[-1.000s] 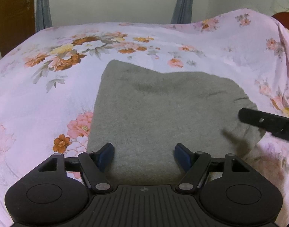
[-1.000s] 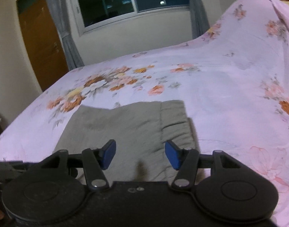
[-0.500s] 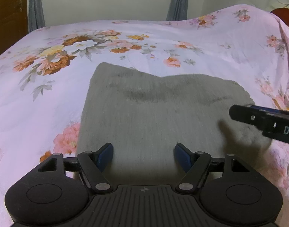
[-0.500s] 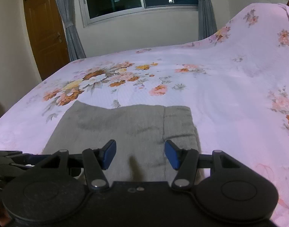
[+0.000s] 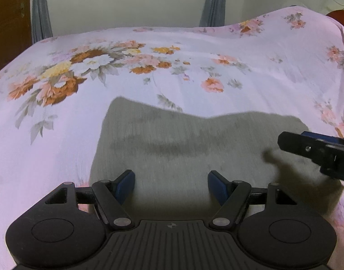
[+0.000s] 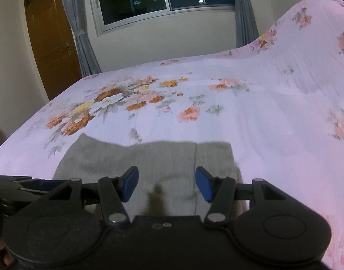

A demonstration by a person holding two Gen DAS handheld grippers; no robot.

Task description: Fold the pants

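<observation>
**Folded pants ahead of both grippers**

I see the grey pants lying flat on the flowered bed, long axis running left to right, just ahead of both grippers. My left gripper and right gripper hover with jaws apart, empty. Only the right view shows the waistband seam.

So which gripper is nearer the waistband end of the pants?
Right. The right gripper hovers open over the waistband; the left gripper hovers open over the pants' other end.
</observation>
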